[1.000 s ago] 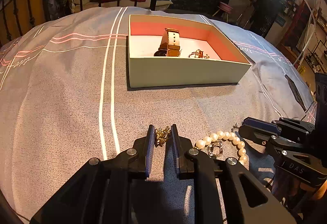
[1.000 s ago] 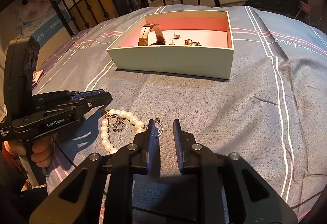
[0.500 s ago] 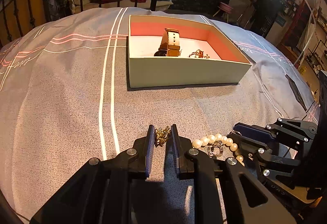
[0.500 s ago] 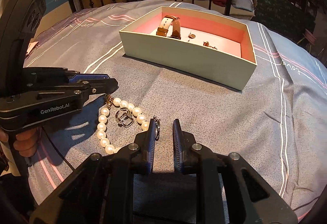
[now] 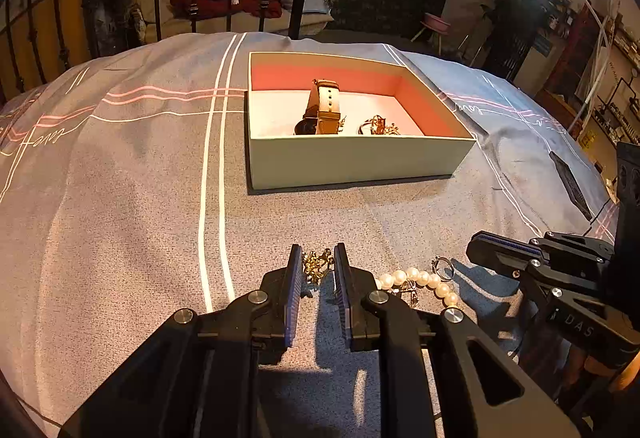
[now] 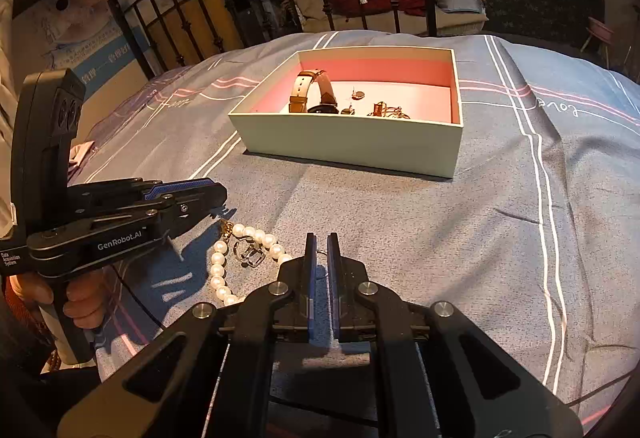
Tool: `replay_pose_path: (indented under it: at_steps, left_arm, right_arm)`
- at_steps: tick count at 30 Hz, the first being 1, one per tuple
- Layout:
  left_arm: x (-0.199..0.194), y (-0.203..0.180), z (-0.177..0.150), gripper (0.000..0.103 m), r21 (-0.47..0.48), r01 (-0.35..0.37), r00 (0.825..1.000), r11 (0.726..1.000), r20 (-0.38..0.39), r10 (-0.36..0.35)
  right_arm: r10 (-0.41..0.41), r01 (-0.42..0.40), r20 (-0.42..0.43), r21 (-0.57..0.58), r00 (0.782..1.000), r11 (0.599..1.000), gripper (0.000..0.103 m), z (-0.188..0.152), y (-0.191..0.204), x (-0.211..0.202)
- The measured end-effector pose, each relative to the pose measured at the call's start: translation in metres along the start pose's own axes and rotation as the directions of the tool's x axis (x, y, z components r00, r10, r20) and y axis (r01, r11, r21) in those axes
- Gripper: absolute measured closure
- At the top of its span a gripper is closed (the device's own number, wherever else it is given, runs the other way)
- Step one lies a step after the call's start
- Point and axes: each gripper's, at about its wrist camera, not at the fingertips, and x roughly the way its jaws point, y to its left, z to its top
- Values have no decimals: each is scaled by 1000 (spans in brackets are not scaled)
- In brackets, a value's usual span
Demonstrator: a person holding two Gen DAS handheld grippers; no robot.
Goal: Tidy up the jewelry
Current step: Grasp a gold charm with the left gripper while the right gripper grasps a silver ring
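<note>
The left tongs [image 5: 317, 266] were closed to a narrow gap on a small gold ornament [image 5: 316, 263], which sat between the two pads just above the grey bedspread [image 5: 120, 218]. The right tongs [image 6: 319, 252] were pressed nearly together on a thin silver ring [image 6: 318, 251] at their tips; the grip looked slight, and whether the ring was firmly seated could not be told.

A pearl bracelet [image 6: 224, 270] lay on the bedspread between the two tools, just right of the left tongs and just left of the right, with a small silver clasp piece [image 6: 250, 252] inside its loop. The open box [image 5: 352, 162] stood at the far centre, well apart from both tools, already containing a tan watch [image 5: 322, 110] and some gold pieces [image 5: 378, 126].

Judgement: the step in hand was carrying the gripped pieces to the box. To do it well, each should be lifted straight up, clear of the pearls so nothing snags. Pressure should be kept steady in transit, and release made low over the bare box floor, beside the watch rather than on it. The ring appeared likeliest to slip.
</note>
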Motion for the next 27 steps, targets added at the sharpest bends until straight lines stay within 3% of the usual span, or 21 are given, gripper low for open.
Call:
replay_pose_path:
  at_steps: [12, 24, 25, 27]
  left_arm:
    - [-16, -10, 20, 87, 9, 16, 999, 1000, 51, -16]
    - [-17, -5, 16, 87, -14, 20, 999, 1000, 46, -19]
    - [-17, -4, 16, 87, -18, 21, 999, 1000, 45, -20]
    - [-16, -4, 15, 87, -21, 23, 999, 1000, 44, -22]
  right_arm:
    - [28, -29, 50, 13, 998, 1000, 97, 9, -8, -13]
    - [-15, 9, -79, -72, 997, 997, 95, -9, 6, 17]
    - [-18, 12, -80, -73, 997, 997, 93, -9, 6, 18]
    - [-25, 18, -79, -85, 997, 996, 71, -10, 9, 19]
